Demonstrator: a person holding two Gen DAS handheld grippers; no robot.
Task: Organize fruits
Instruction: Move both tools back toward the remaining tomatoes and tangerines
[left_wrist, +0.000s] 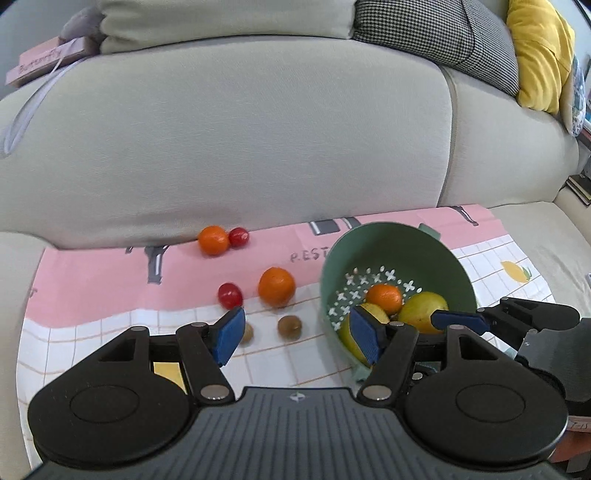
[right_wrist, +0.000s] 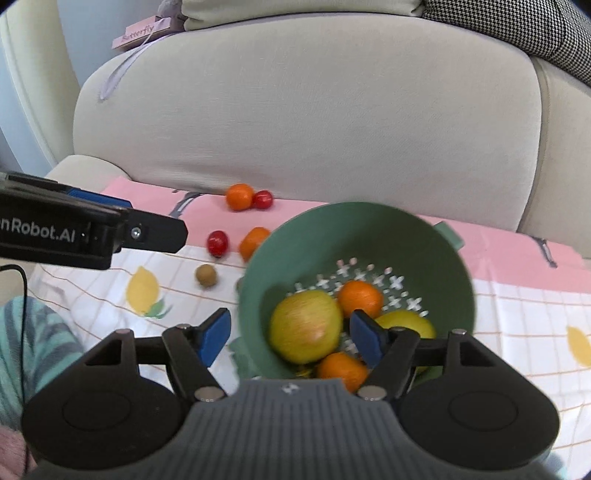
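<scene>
A green colander (left_wrist: 454, 273) (right_wrist: 436, 236) lies tilted on the pink and white cloth and holds two yellow-green apples (right_wrist: 304, 325) and two oranges (right_wrist: 360, 297). Loose on the cloth are two oranges (left_wrist: 276, 287) (left_wrist: 213, 240), two red tomatoes (left_wrist: 229, 295) (left_wrist: 238, 236) and two small brown kiwis (left_wrist: 290, 326). My left gripper (left_wrist: 299, 338) is open and empty above the kiwis, left of the colander. My right gripper (right_wrist: 290, 338) is open and empty, its jaws either side of the colander's near rim. It also shows in the left wrist view (left_wrist: 458, 320).
The cloth (left_wrist: 92, 280) lies on a beige sofa seat with the backrest (left_wrist: 221, 147) right behind the fruit. A pink box (left_wrist: 48, 61), a checked cushion (left_wrist: 443, 33) and a yellow cushion (left_wrist: 539, 55) sit on top of the backrest.
</scene>
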